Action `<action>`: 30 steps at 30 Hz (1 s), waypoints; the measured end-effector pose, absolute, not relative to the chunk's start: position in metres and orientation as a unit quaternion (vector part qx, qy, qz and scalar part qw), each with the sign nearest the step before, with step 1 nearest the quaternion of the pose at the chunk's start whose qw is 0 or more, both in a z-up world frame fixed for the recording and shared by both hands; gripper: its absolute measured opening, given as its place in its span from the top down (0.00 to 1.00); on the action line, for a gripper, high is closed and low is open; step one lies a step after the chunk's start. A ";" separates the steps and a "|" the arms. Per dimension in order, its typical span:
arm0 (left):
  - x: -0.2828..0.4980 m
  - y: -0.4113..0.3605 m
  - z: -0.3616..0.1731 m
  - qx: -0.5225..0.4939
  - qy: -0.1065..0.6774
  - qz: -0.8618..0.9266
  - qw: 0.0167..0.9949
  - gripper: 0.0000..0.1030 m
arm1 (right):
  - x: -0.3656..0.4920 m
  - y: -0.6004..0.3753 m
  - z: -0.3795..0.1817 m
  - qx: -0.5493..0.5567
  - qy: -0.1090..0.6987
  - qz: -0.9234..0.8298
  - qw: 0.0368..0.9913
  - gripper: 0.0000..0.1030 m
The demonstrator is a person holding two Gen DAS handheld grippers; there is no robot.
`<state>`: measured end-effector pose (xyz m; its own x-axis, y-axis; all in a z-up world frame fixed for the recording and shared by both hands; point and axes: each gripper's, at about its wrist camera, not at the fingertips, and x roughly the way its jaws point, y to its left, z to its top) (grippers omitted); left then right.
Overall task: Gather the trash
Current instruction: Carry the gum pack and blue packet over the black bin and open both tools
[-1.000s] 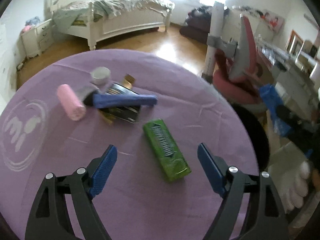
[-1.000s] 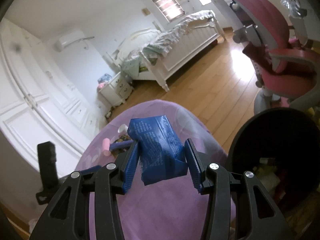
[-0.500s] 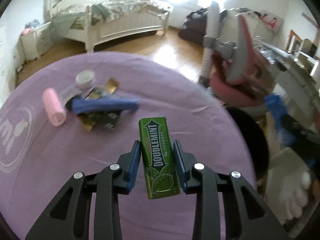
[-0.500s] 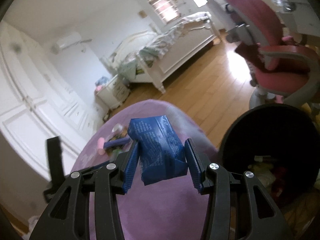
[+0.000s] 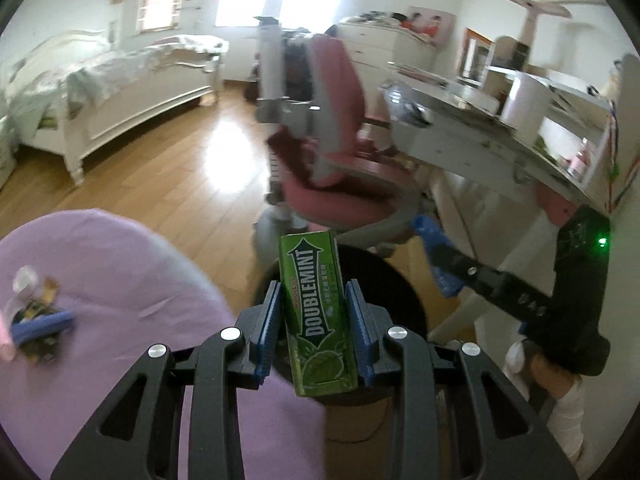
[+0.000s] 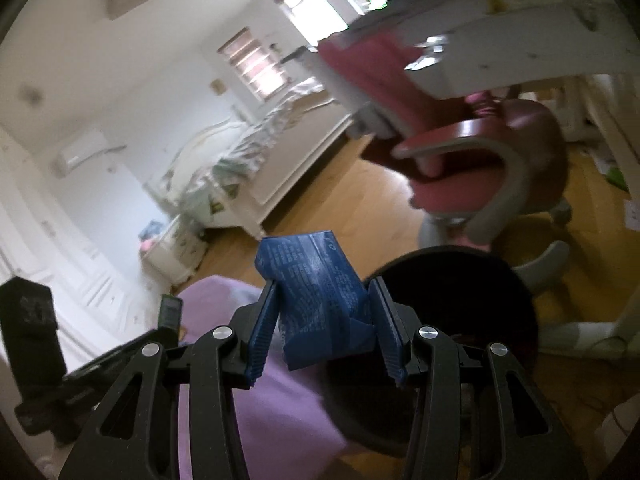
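My left gripper [image 5: 315, 322] is shut on a green Doublemint gum pack [image 5: 317, 312] and holds it above the near rim of a black trash bin [image 5: 384, 276] beside the purple-covered table [image 5: 120, 280]. My right gripper [image 6: 323, 326] is shut on a crumpled blue wrapper [image 6: 318, 298], held over the left rim of the same bin [image 6: 472, 292]. The right gripper also shows at the right of the left wrist view [image 5: 440, 264]. A small pile of trash [image 5: 38, 320] lies on the table at the far left.
A pink desk chair [image 5: 336, 168] stands just behind the bin. A white desk [image 5: 500, 128] is to the right and a white bed [image 5: 120, 84] at the back left across wooden floor. The left gripper's handle [image 6: 32, 344] shows in the right wrist view.
The left gripper closed on the gum pack, lifted it off the table and swung right toward the bin. The right gripper carried the blue wrapper closer over the bin.
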<state>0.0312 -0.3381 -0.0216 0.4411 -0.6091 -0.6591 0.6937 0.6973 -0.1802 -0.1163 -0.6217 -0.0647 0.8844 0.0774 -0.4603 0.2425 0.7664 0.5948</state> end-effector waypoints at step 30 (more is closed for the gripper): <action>0.044 -0.387 -0.048 0.065 0.384 -0.398 0.831 0.26 | -0.126 -0.651 -0.111 0.387 0.272 -0.101 0.875 0.24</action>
